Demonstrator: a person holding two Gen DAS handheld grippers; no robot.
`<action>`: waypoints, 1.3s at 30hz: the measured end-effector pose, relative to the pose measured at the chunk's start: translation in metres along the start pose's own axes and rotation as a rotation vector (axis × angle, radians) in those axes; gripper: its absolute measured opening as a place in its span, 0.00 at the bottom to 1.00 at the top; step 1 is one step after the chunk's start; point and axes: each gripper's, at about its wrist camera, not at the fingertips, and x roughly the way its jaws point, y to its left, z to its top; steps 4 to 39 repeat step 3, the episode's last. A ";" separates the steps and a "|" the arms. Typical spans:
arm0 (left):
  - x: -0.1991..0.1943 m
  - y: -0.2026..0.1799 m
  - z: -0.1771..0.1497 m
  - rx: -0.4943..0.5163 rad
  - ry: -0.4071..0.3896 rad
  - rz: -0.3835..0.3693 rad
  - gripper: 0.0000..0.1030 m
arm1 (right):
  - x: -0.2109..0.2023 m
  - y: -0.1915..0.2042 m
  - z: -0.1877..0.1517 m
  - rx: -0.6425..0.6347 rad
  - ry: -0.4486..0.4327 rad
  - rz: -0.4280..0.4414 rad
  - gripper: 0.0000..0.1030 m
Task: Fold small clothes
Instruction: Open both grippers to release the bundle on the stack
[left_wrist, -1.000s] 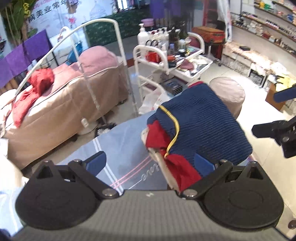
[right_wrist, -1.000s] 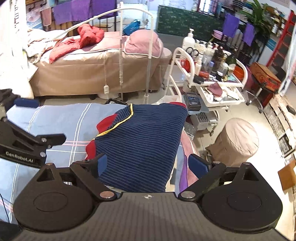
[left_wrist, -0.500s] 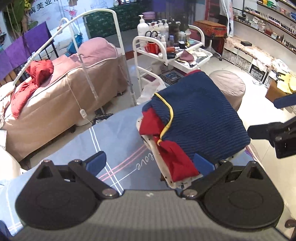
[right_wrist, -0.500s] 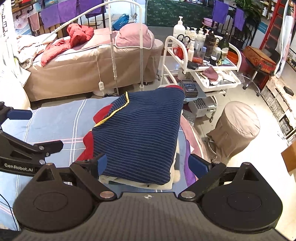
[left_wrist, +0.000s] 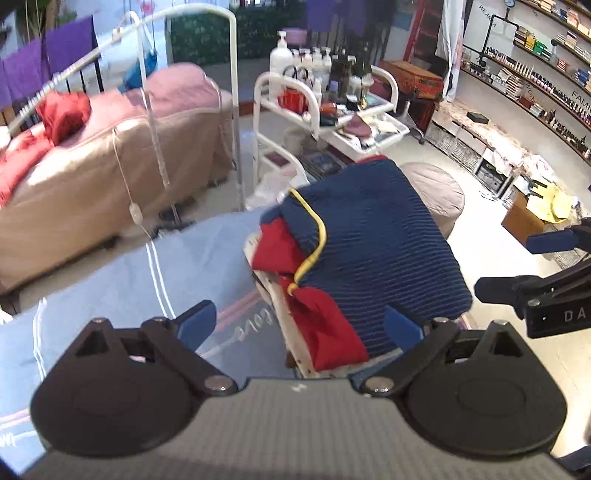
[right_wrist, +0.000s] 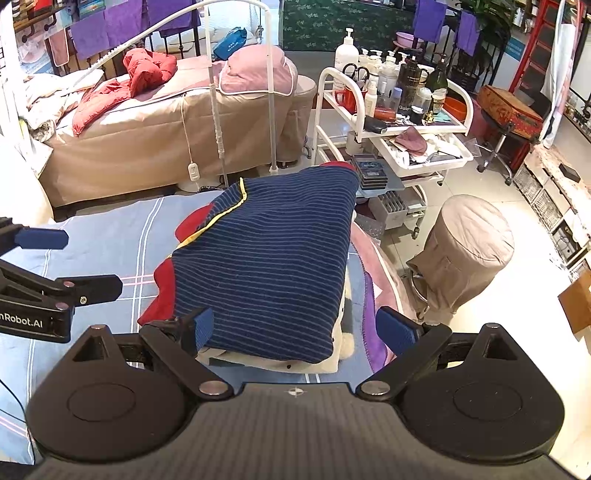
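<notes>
A folded navy striped garment (right_wrist: 269, 258) with red sleeves and yellow trim lies on top of a folded cream garment (right_wrist: 280, 363) on the blue striped bed sheet (right_wrist: 110, 236). It also shows in the left wrist view (left_wrist: 369, 251). My left gripper (left_wrist: 299, 323) is open and empty, just in front of the pile's near left edge. My right gripper (right_wrist: 293, 328) is open and empty, above the pile's near edge. Each gripper shows at the side of the other's view.
A white trolley (right_wrist: 399, 122) full of bottles stands beyond the bed's far edge. A beige covered stool (right_wrist: 465, 251) is on the floor to the right. A massage bed (right_wrist: 155, 122) with a red jacket and a white arched lamp stand (right_wrist: 218, 74) stand behind.
Both grippers have drawn back and risen from the folded pile, so it looks smaller and its cream bottom layer shows. The pile lies still.
</notes>
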 end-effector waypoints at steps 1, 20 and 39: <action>0.001 -0.003 0.000 0.009 -0.002 0.024 0.95 | 0.000 0.000 -0.001 0.001 0.002 0.000 1.00; 0.001 -0.004 0.002 0.002 -0.003 0.041 0.96 | 0.001 0.000 -0.001 -0.002 0.005 -0.001 1.00; 0.001 -0.004 0.002 0.002 -0.003 0.041 0.96 | 0.001 0.000 -0.001 -0.002 0.005 -0.001 1.00</action>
